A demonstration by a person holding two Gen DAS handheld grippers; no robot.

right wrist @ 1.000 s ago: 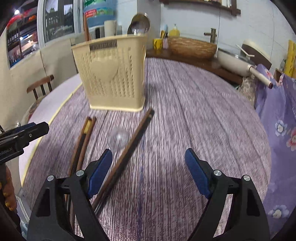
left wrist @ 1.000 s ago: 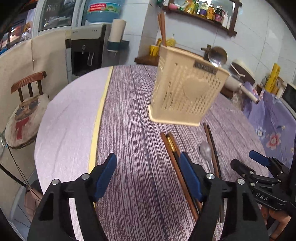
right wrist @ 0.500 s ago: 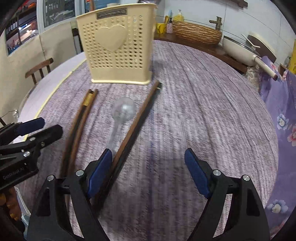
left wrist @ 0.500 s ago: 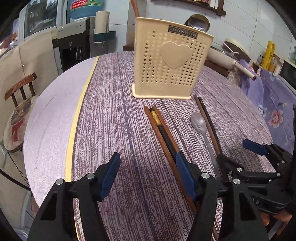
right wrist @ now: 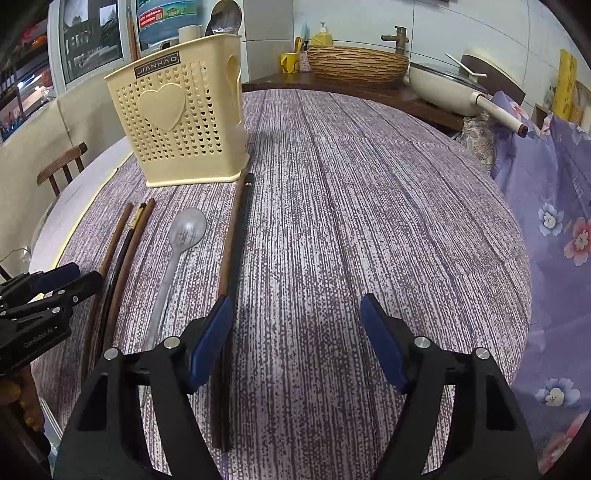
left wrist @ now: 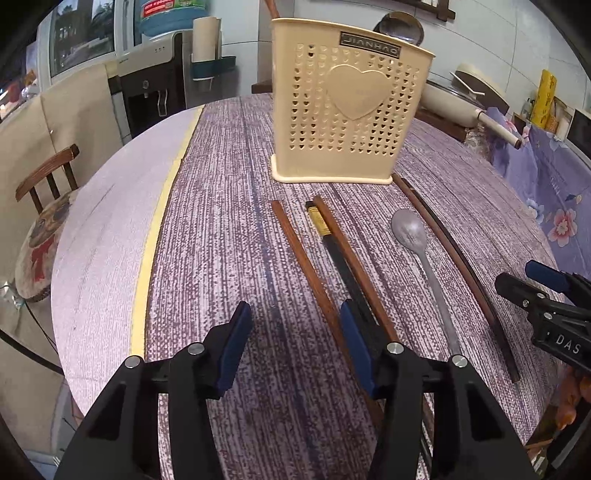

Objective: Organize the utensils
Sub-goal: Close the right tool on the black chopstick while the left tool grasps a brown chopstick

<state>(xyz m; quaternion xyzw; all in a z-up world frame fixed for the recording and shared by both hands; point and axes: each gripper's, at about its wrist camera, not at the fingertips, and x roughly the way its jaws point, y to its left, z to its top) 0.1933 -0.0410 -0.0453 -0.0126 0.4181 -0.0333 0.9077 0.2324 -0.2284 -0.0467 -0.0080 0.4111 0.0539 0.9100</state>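
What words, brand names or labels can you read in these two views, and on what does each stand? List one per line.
"JIANHAO": plate near the top of the cream utensil holder.
"DAS": black body of the right gripper, cut off at the picture's edge.
"GenRobot.AI": black body of the left gripper; small, so partly a guess.
Label on the blue water bottle: too blurred to read.

A dark plate on the holder (left wrist: 351,107) is reading "JIANHAO". At frame right, the right gripper (left wrist: 554,314) is showing "DAS"; the left gripper (right wrist: 40,295) is showing "GenRobot.AI".
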